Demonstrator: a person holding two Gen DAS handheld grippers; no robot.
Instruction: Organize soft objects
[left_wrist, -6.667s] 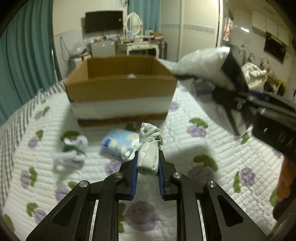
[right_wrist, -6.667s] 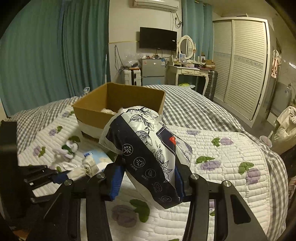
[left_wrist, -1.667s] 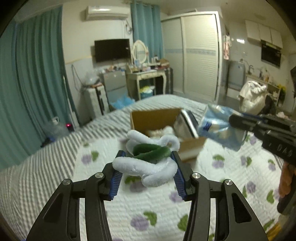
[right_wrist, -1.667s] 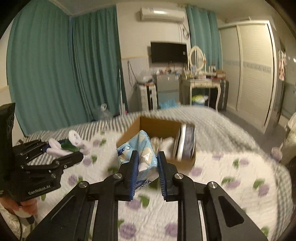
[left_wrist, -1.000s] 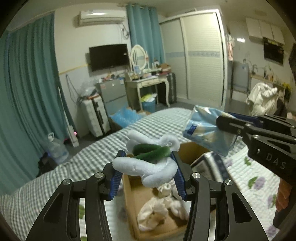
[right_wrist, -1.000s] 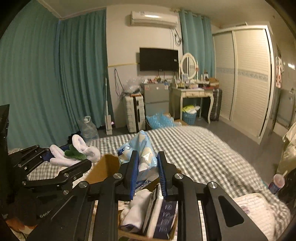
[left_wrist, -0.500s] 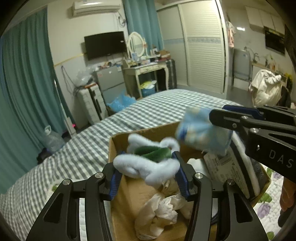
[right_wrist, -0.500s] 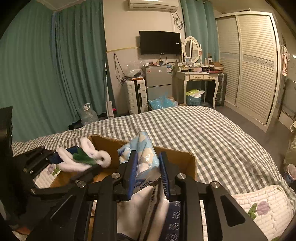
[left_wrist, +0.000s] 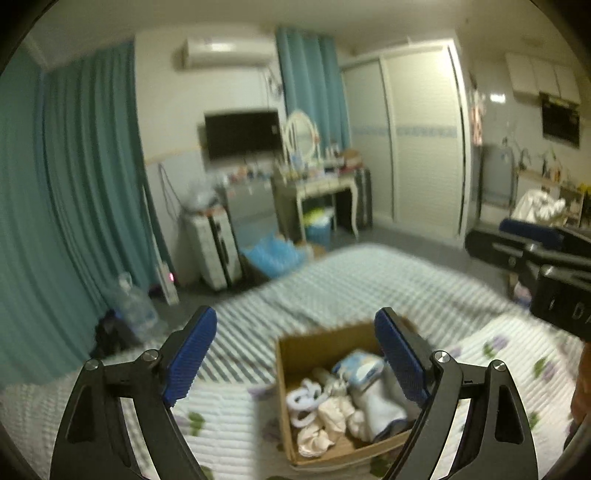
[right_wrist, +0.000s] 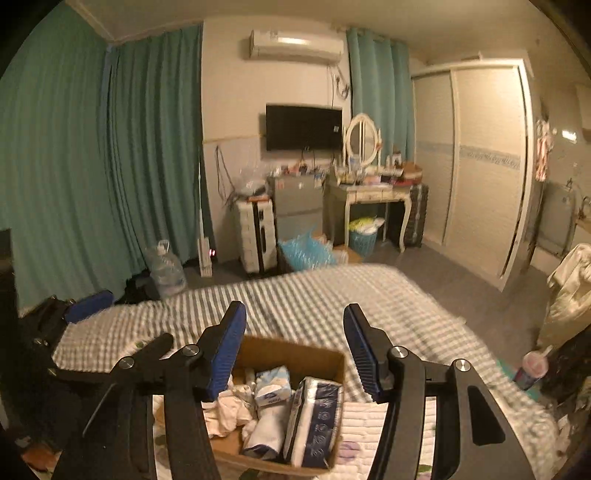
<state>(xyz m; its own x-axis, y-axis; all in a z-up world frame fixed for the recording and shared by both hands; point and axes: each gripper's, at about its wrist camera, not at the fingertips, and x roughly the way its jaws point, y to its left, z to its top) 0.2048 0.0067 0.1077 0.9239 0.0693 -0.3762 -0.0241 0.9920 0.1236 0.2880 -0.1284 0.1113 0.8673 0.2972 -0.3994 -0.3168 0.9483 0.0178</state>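
Cardboard box (right_wrist: 295, 356) crammed with pale soft bundles (left_wrist: 332, 410)

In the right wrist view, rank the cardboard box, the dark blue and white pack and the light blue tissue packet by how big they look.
Largest to smallest:
1. Brown cardboard box
2. Dark blue and white floral pack, standing on edge inside the box
3. Light blue tissue packet, lying among the white cloths

All three sit together, so distance hardly skews the order.

White letters "DA" on the right tool (left_wrist: 517, 254); nothing else legible.
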